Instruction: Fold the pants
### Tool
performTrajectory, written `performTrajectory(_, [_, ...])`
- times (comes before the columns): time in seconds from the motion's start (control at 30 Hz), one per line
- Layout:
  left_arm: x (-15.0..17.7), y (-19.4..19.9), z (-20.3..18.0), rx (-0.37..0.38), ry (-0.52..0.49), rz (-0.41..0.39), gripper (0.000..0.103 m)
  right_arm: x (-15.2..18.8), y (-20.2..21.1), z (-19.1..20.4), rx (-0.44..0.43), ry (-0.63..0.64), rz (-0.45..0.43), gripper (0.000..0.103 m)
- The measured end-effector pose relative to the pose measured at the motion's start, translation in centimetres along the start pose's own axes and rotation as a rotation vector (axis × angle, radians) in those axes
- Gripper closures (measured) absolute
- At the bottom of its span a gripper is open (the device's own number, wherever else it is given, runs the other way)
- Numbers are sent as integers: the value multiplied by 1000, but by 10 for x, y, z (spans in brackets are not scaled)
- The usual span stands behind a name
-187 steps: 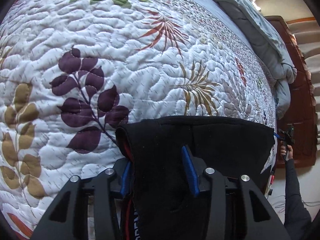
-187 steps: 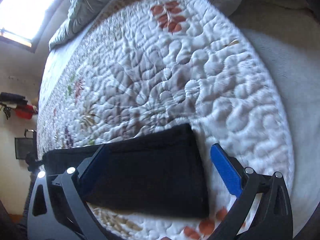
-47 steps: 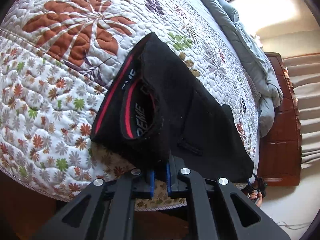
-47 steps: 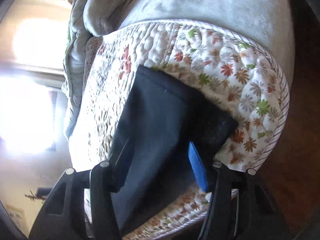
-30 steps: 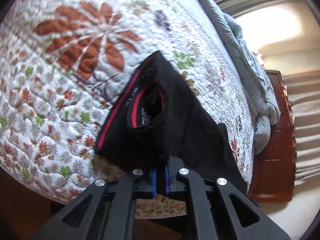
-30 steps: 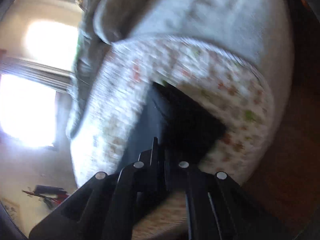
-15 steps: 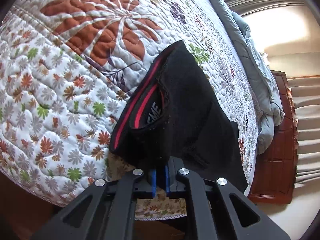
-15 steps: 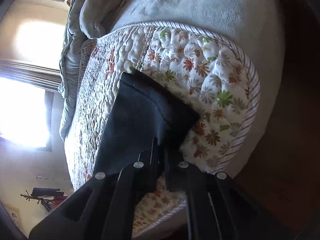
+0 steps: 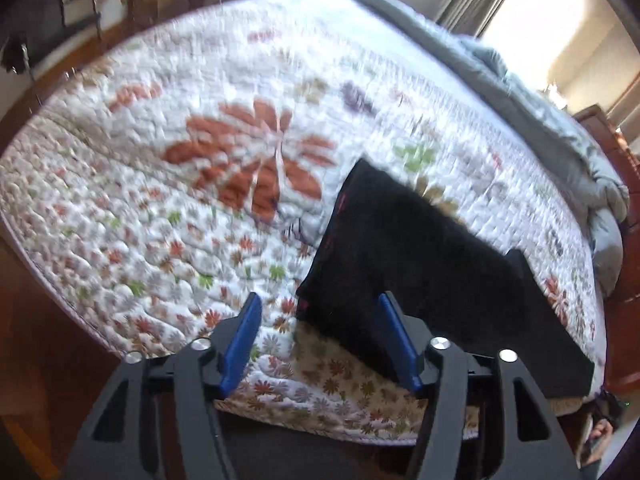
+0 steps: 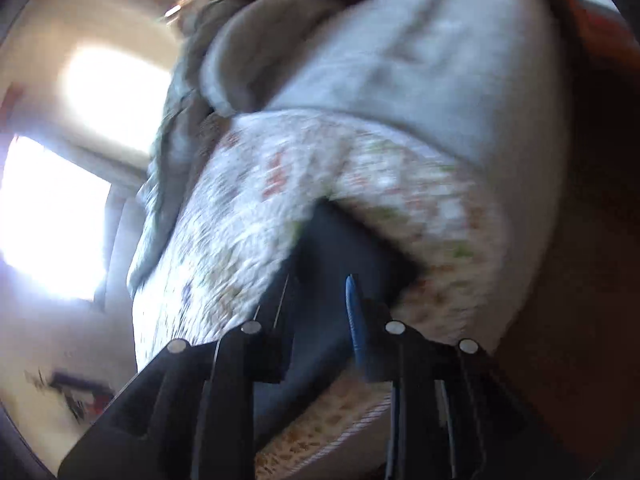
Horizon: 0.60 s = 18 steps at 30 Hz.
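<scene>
The left gripper (image 9: 318, 336) was seen standing wide, its jaws having just been opening, with nothing pressed between the blue pads (image 9: 240, 344). Just ahead of it, and mostly toward its right finger, the folded black pants (image 9: 420, 276) were laid flat on the floral quilt (image 9: 160, 208), near the quilt's front edge; a thin red stripe was made out along the pants' left edge, and the near left corner of the garment was placed between the two fingers without being touched by them, as far as could be told. Farther ahead and to the right of this gripper, a grey blanket (image 9: 552, 120) was bunched along the far side of the bed. The right gripper (image 10: 316, 292) was seen narrowly parted, its jaws likewise having just been opening; the view was blurred, and the dark end of the pants (image 10: 340, 248) was found directly ahead of and between its fingers, with a gap visible beside the blue pad (image 10: 354, 312), so no grip was shown. Beyond this gripper's fingertips the quilt (image 10: 248, 208) was curved over the bed's corner, and above that a grey cover (image 10: 420, 60) was spread.
</scene>
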<state>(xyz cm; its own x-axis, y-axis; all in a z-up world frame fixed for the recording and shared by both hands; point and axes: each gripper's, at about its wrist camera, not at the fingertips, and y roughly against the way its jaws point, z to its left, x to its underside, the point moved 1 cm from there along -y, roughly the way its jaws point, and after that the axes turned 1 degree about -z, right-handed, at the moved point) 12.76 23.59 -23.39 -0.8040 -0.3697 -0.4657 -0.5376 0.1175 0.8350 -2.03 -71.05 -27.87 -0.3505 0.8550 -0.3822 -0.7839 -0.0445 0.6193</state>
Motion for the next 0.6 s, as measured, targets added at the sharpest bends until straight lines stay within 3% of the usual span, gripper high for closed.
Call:
performTrajectory(0.13, [0,9,-23,98,-76,-99,31,12,-49,33,-67,104,87,72])
performTrajectory(0.23, [3,-8,-41,158,-145,-97,25,10,-81,18,-89,71,126,72])
performTrajectory(0.27, [4,-17,-48,151,-165,-73,25,8,-87,8,-85,43,133,76])
performTrajectory(0.33, [9,-38,-53,114,-199,-10,25,1,-96,-14,-93,-14,146,103])
performTrajectory(0.4, [16,-57,-48,62,-215,41,25,-9,-94,-28,-90,-42,139,103])
performTrajectory(0.47, [20,-58,-47,65,-213,42,25,-15,-90,-26,-72,-29,135,103])
performTrajectory(0.53, [17,-54,-48,72,-210,37,25,-19,-83,-18,-56,-18,127,93])
performTrajectory(0.57, [17,-53,-47,75,-208,33,25,-18,-78,-10,-63,-9,121,81])
performTrajectory(0.6, [17,-52,-46,76,-204,32,25,-13,-73,10,-83,32,120,75])
